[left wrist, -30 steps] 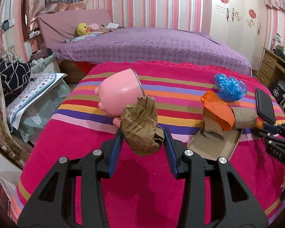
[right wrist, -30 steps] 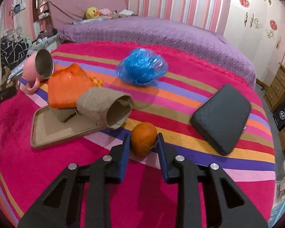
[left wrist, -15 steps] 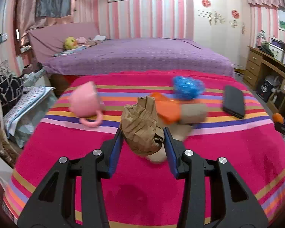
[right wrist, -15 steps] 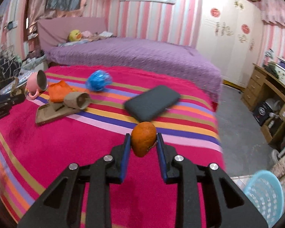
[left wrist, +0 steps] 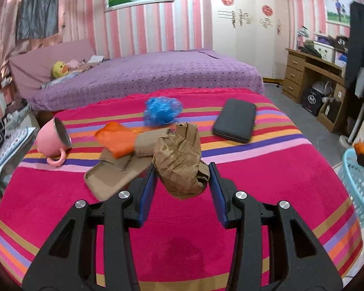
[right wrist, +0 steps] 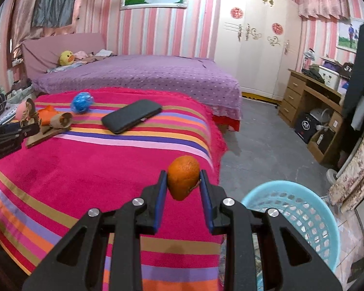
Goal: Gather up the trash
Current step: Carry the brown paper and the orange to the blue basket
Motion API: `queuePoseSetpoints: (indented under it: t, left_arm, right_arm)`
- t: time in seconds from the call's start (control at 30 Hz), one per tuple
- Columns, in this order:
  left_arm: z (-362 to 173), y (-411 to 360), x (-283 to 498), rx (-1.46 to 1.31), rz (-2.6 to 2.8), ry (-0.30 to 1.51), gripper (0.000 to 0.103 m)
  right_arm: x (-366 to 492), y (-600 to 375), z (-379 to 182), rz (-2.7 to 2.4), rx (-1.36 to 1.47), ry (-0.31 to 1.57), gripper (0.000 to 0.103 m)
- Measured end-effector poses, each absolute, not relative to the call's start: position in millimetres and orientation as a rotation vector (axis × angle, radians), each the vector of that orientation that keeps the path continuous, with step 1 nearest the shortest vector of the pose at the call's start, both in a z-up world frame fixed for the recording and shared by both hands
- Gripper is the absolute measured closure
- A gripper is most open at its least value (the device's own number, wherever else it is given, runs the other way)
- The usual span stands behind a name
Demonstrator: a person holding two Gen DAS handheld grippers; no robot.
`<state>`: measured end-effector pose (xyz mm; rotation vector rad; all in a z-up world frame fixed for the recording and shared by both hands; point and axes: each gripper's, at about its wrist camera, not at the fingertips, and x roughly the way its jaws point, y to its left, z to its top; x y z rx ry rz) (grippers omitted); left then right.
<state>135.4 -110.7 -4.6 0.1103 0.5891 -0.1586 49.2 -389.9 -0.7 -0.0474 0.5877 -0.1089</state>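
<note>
My left gripper (left wrist: 182, 173) is shut on a crumpled brown paper bag (left wrist: 180, 160) and holds it above the striped pink blanket (left wrist: 267, 169). My right gripper (right wrist: 183, 181) is shut on an orange fruit (right wrist: 183, 179) and holds it over the blanket's right edge, just left of a light blue plastic basket (right wrist: 301, 215) on the floor. The basket also shows at the right edge of the left wrist view (left wrist: 359, 181). On the blanket lie a blue plastic wad (left wrist: 162, 110), an orange bag (left wrist: 117, 138), a cardboard tube (left wrist: 146, 143) and a flat cardboard tray (left wrist: 109, 178).
A pink mug (left wrist: 52, 140) lies on its side at the left. A black case (left wrist: 235, 120) lies on the blanket at the right. A purple bed (left wrist: 145, 75) stands behind. A wooden desk (right wrist: 313, 97) and boxes stand at the right wall.
Both grippers have pulled back and swung right with their loads. The right gripper now hangs over the blanket's right edge, and the blue basket has come much closer in its view.
</note>
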Motion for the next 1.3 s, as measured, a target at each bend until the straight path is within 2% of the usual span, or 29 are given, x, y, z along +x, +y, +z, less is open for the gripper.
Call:
queuePoseSetpoints:
  t: [0.33,0.6,1.03,1.3]
  left_arm:
    - [-21,-143,128,0.153,-0.161,0.602,0.062]
    - [-23,-171,127,0.133,-0.169,0.622,0.061]
    - [-3,-288,105,0.144,-0.342,0.571,0.061]
    - [-20,-358,93,0.168,-0.446,0.605,0.061]
  right_arm:
    - [57,-411,-21,-0.097,-0.017,0.612,0.076]
    - [51,-440,-11,-0.14,0.011,0.573,0.076]
    - [11,-542,-6,-0.339,0.081,0.549,0.076]
    - [-11,-592,-18,-0.445,0.099,0.571,0.076]
